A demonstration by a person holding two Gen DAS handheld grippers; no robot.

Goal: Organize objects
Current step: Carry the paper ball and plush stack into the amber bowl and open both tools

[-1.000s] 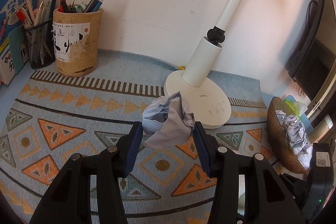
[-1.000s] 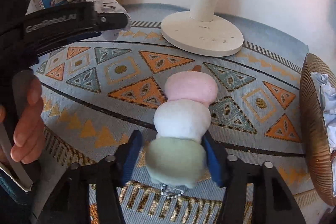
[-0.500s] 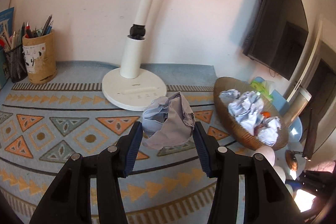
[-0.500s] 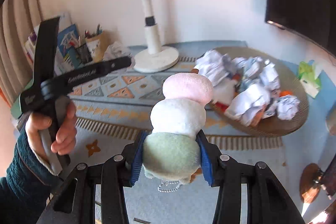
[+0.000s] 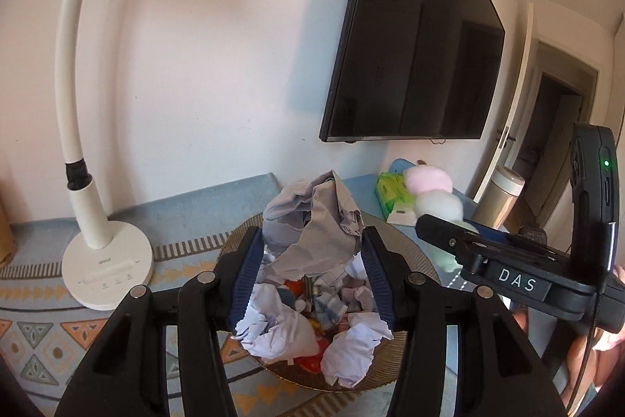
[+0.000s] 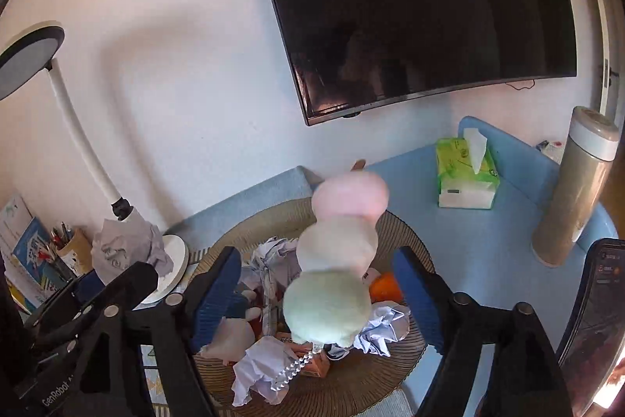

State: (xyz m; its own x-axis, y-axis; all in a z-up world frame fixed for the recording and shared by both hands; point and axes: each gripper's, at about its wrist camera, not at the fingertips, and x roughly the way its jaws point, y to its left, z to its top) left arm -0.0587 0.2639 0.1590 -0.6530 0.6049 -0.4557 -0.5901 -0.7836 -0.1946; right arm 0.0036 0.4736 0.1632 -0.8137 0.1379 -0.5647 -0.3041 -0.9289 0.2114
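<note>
A woven brown basket full of crumpled paper balls sits under both grippers. My left gripper hovers over it with a grey crumpled paper between its blue pads. Its jaws are opening, and the paper still touches both pads. My right gripper is also above the basket, its jaws opening wide. A plush toy of pink, white and green balls hangs between those pads, and neither pad touches it. In the left wrist view the plush toy shows at the right, beside the other gripper's black body.
A white desk lamp stands left of the basket on a patterned mat. A dark TV hangs on the wall. A green tissue pack and a beige thermos stand on the blue surface to the right. Pen holders are far left.
Both grippers swung right and up, from over the mat to above the basket. The right jaws spread and let go of the plush toy. The left jaws widened slightly around the paper.
</note>
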